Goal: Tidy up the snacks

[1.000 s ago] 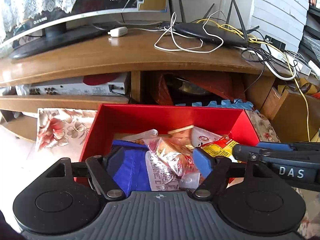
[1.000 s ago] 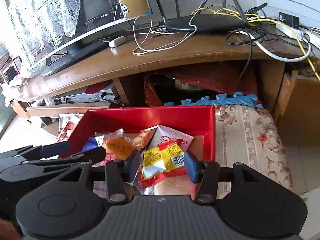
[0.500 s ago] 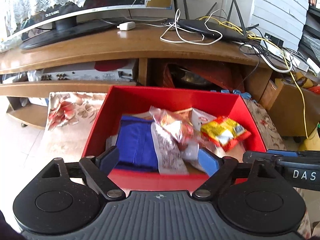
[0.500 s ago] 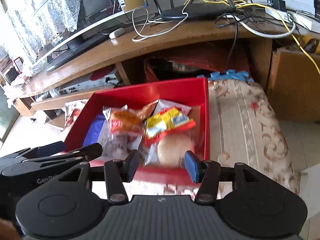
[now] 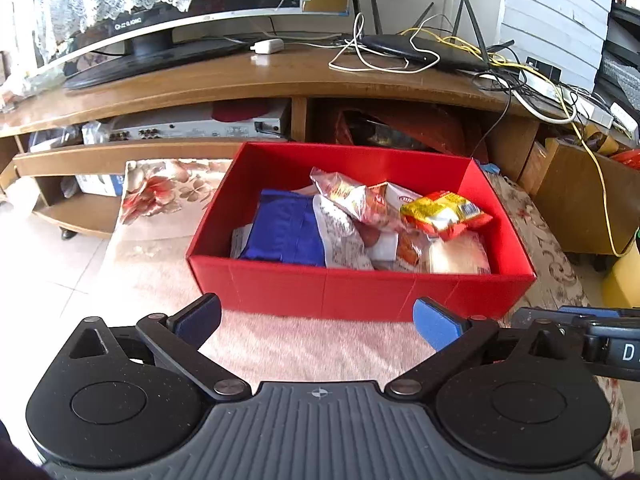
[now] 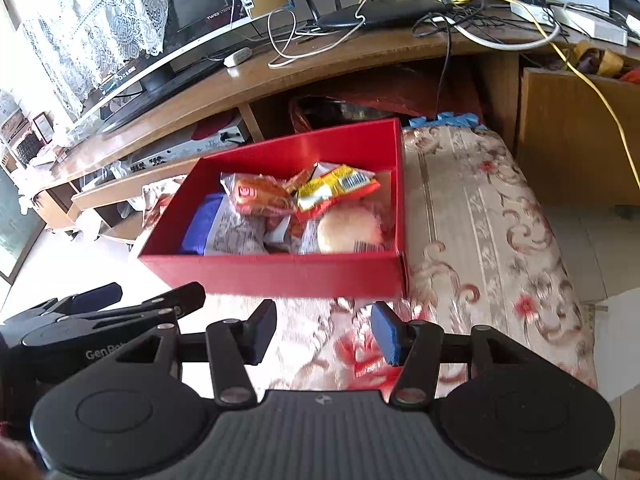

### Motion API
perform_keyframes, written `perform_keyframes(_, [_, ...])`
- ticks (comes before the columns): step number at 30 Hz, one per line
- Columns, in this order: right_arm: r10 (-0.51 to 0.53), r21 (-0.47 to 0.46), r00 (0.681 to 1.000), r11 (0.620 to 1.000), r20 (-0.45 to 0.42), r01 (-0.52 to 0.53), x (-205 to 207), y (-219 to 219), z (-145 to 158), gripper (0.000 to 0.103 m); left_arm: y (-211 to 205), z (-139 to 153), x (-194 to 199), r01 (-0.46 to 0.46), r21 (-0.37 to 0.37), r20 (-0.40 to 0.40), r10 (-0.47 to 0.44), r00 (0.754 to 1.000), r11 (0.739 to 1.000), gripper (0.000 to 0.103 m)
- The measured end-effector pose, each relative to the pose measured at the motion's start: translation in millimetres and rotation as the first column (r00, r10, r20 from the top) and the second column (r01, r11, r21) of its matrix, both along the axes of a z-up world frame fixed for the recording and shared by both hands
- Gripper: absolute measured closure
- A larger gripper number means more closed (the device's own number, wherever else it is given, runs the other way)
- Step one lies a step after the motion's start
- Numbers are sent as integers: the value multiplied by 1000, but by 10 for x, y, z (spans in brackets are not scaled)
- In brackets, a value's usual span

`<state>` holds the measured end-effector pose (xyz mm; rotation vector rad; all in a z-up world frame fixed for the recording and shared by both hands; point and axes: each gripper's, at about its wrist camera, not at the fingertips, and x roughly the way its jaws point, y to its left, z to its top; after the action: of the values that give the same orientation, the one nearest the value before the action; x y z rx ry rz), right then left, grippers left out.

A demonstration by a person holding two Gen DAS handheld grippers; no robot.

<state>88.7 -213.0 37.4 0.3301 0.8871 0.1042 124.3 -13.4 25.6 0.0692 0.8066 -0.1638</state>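
A red box (image 5: 360, 292) (image 6: 280, 272) sits on a floral cloth and holds several snack packets: a blue packet (image 5: 284, 232), a yellow and red packet (image 5: 444, 212) (image 6: 336, 188), an orange bun packet (image 6: 260, 196) and a round bread in clear wrap (image 6: 348, 228). My left gripper (image 5: 316, 320) is open and empty, in front of the box's near wall. My right gripper (image 6: 324, 332) is open and empty, also in front of the box, to the right of the left one. The left gripper shows in the right wrist view (image 6: 120, 304).
A wooden TV stand (image 5: 240, 80) with a monitor (image 5: 180, 12), a router (image 5: 420, 50) and tangled cables stands behind the box. A floral cloth-covered surface (image 6: 480, 220) extends right of the box. A wooden cabinet (image 6: 572, 132) stands at the right.
Both grippers have pulled back and up from inside the box to in front of its near wall. The yellow and red packet now lies in the box, no longer between the right fingers.
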Motion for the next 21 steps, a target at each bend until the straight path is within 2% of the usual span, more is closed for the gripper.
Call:
perform_keyframes(5, [2,2,1000,1000,-10,-2,-146,22,-32,49,39,-35,-143,-6,-6,-3,6,1000,1000,0])
perform_keyframes(14, [20,-35,999,999,-34,-21,-329,115,-111,48,-11,-112,-340,10,104,-9,-9,1000,995,0])
perform_keyframes(21, [24,-66,999,997,-46,-27,-421,161,-149,48,13,-100,-482,40,62,-13,-39,999,997,0])
